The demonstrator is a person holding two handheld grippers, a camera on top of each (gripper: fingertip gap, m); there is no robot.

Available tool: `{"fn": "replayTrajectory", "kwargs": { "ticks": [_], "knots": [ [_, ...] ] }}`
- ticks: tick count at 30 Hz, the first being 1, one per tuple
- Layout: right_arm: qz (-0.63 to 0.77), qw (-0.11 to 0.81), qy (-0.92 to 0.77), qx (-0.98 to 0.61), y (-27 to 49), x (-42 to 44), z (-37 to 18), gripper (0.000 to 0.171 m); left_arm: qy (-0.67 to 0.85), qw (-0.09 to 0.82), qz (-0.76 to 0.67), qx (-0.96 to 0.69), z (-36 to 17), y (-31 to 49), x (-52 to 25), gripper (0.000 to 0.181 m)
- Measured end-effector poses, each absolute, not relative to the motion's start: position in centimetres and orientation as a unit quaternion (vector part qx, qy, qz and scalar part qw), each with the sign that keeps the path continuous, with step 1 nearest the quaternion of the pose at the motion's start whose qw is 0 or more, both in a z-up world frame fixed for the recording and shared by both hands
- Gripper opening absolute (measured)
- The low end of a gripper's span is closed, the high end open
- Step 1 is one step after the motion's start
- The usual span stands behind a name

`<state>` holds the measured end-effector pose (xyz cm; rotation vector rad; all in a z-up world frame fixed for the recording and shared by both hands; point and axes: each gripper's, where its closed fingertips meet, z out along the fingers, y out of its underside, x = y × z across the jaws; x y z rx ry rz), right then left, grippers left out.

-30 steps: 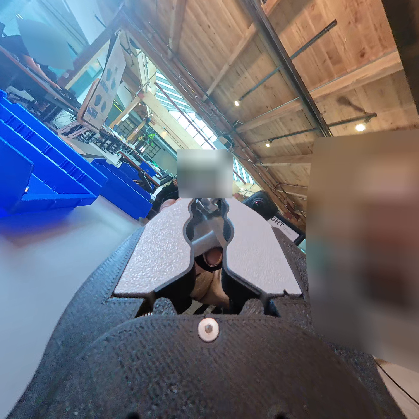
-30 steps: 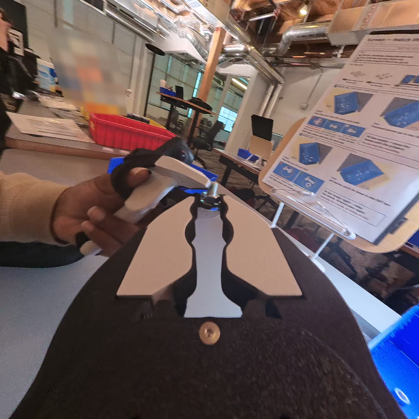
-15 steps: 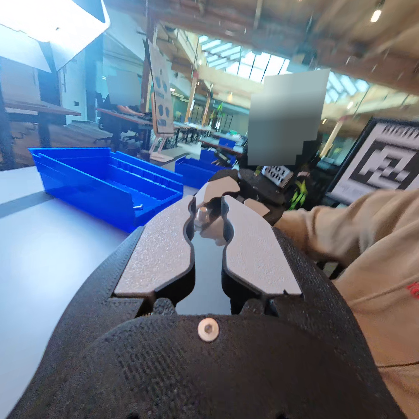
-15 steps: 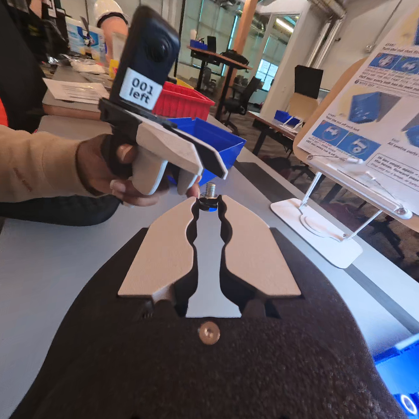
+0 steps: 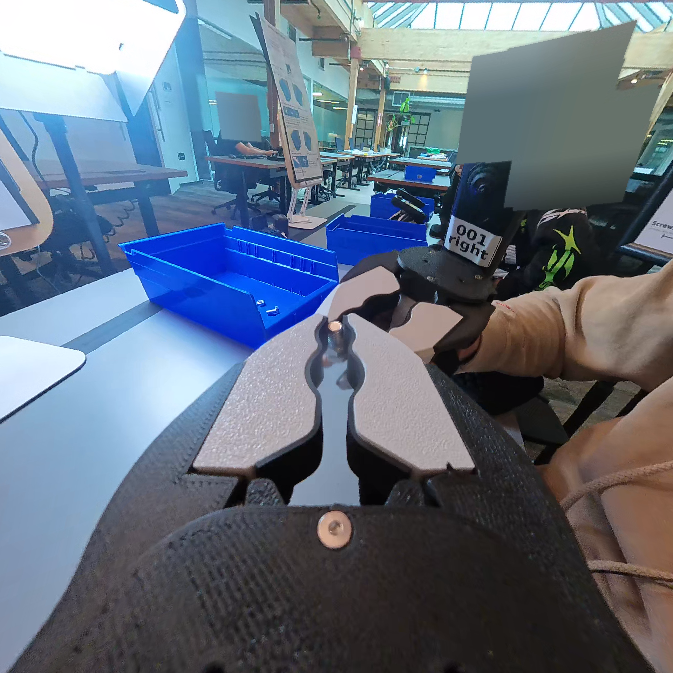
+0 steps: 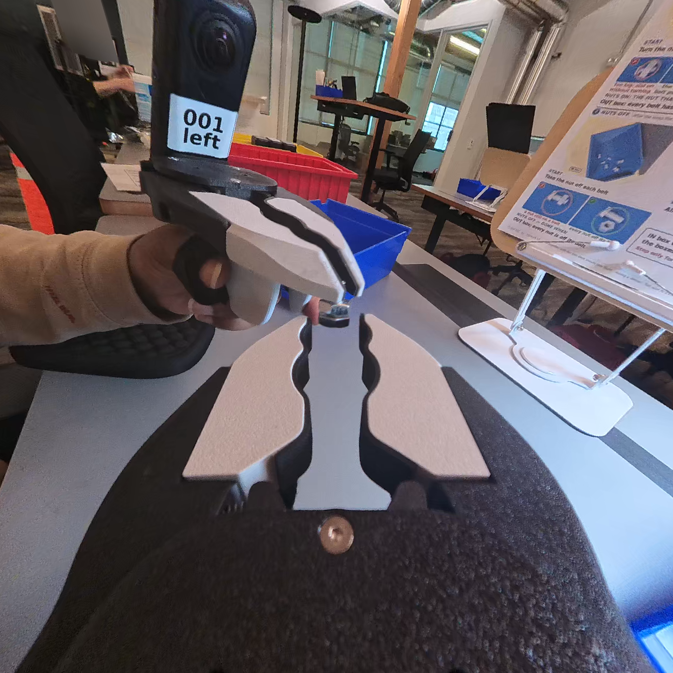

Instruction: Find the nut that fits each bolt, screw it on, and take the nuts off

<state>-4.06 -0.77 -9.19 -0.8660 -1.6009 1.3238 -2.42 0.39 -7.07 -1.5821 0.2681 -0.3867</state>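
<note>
My left gripper [image 5: 334,327] is shut on a silver bolt [image 5: 334,333] and holds it above the grey table. In the right wrist view the left gripper [image 6: 347,295] comes in from the left, and the bolt [image 6: 337,314] hangs below its tips with a dark nut or head at its lower end. My right gripper [image 6: 335,320] is open, its tips on either side of that lower end with a gap on each side. It also shows in the left wrist view [image 5: 364,317], just behind the bolt.
A blue bin [image 5: 204,287] stands on the table to the left, holding a loose nut [image 5: 260,302] and a small bolt [image 5: 272,310]. Another blue bin [image 6: 378,233] and a red bin [image 6: 291,171] are behind. A white sign stand [image 6: 546,368] is at the right. The grippers are tip to tip, or close to it.
My right gripper was shut on the bolt's lower end and has opened. My left gripper has swung down from pointing at the ceiling and now grips the bolt from above.
</note>
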Motion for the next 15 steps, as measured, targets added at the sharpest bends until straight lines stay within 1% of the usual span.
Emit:
{"fn": "replayTrajectory", "kwargs": {
  "ticks": [6,12,13,14,15],
  "knots": [
    [0.515,0.452,-0.635,-0.357,-0.61,-4.55,-9.44,0.016,0.101,0.679,-0.166,-0.708,-7.33,0.85,-2.61,0.007],
    [0.528,0.434,-0.631,-0.367,-0.51,-4.53,-9.51,0.015,0.1,0.685,-0.164,-0.703,-7.3,0.91,-2.56,0.007],
    [0.536,0.429,-0.63,-0.363,-0.59,-4.4,-9.36,0.015,0.105,0.687,-0.167,-0.699,-7.08,0.77,-2.54,0.012],
    [0.547,0.423,-0.629,-0.356,-0.63,-4.21,-9.15,0.015,0.106,0.691,-0.172,-0.694,-6.77,0.6,-2.7,0.023],
    [0.56,0.416,-0.626,-0.348,-0.62,-4.0,-8.96,0.015,0.109,0.69,-0.178,-0.693,-6.66,0.4,-2.83,0.03]
  ]
}}
